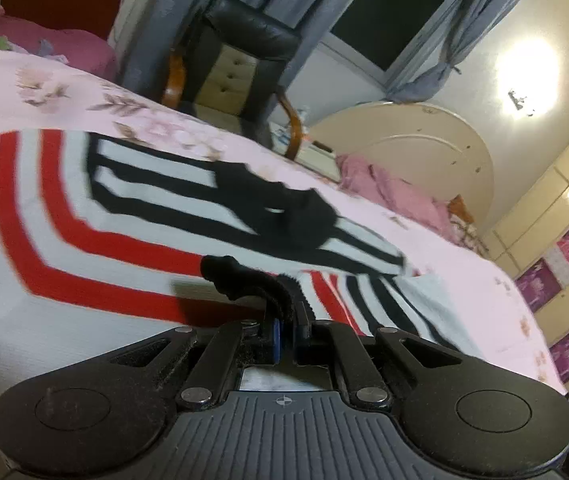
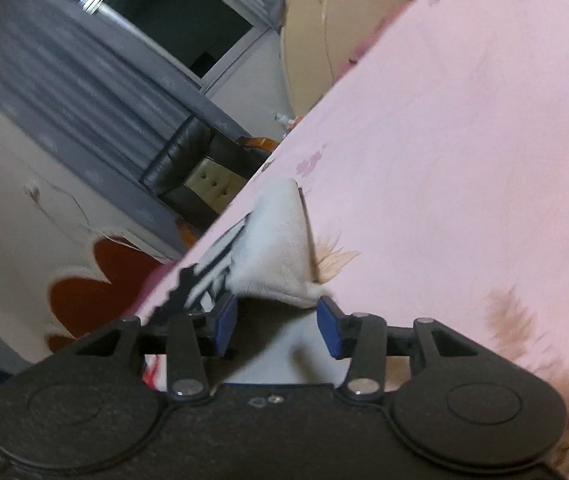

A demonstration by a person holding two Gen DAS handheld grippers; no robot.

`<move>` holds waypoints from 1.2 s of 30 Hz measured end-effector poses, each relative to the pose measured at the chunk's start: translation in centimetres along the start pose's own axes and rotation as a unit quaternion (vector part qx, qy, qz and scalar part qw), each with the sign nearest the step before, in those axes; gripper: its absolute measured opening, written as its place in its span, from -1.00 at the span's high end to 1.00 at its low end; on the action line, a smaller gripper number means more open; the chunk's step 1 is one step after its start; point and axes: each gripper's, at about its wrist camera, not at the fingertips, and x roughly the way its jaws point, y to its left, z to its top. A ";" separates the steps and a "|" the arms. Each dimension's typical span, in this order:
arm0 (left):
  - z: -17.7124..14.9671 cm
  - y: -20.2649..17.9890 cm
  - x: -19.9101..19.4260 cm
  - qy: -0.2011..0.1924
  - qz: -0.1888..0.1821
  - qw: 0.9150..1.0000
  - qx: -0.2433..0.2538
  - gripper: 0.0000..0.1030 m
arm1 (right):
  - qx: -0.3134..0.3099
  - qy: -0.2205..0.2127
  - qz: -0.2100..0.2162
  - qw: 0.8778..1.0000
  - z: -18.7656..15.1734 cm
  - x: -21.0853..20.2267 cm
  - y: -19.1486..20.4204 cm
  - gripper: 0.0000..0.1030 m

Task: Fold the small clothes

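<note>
Striped garment [image 1: 132,216] lengthwise across pink bedsheet [image 1: 464,280]

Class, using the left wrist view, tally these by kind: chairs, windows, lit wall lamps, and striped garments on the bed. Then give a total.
Chair: 1
Window: 1
Lit wall lamp: 1
Striped garment: 1
Total: 4

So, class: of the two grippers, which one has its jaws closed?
The left gripper: its blue pads meet with no gap, above the red-striped garment. The right gripper differs: its pads stand apart, the white cloth corner between them.
</note>
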 end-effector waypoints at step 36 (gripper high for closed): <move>-0.9 1.1 -0.3 -0.003 0.112 0.992 0.049 0.12 | 0.013 0.053 -0.021 0.998 0.0 3.7 -1.4 0.59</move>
